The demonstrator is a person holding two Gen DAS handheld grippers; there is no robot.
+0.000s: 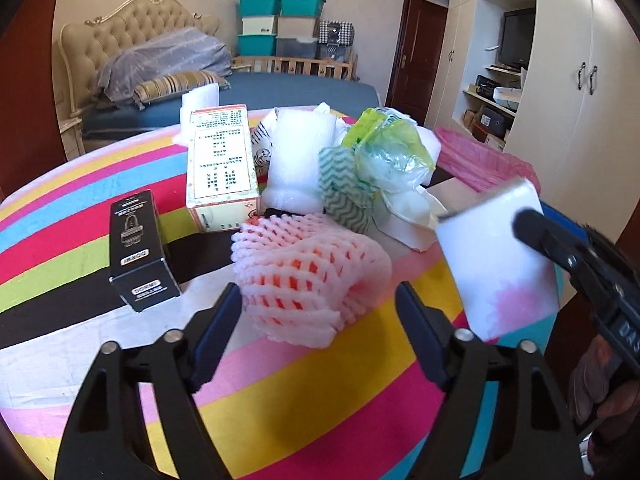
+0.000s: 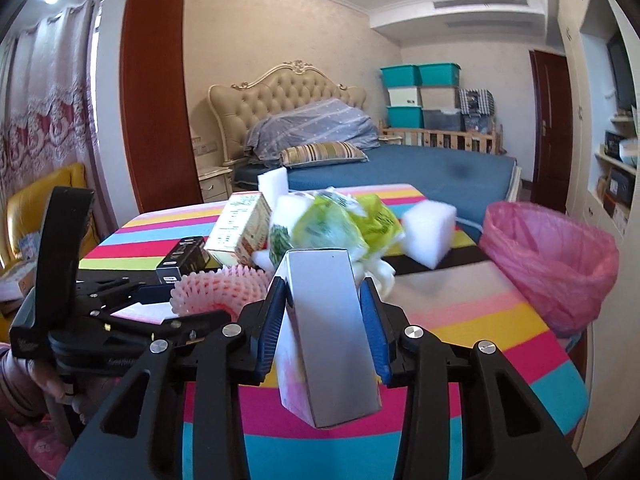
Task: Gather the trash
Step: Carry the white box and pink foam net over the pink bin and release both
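My right gripper (image 2: 324, 316) is shut on a white and silver carton (image 2: 332, 344), held above the striped table; the carton also shows in the left wrist view (image 1: 496, 256). My left gripper (image 1: 320, 312) is open and empty, its fingers on either side of the near end of a pink foam fruit net (image 1: 304, 272). Behind the net lie a black box (image 1: 138, 252), a cream printed box (image 1: 220, 164), white foam wrap (image 1: 296, 160), a green plastic bag (image 1: 392, 152) and a zigzag cloth (image 1: 344, 188). The pink-lined trash bin (image 2: 552, 264) stands at the table's right edge.
A white foam block (image 2: 430, 232) sits on the table (image 2: 460, 312) near the bin. Another white foam piece (image 1: 200, 108) stands at the far edge. A bed (image 2: 400, 168) lies behind the table, wardrobes (image 1: 580, 80) to the right, a yellow seat (image 2: 36, 204) to the left.
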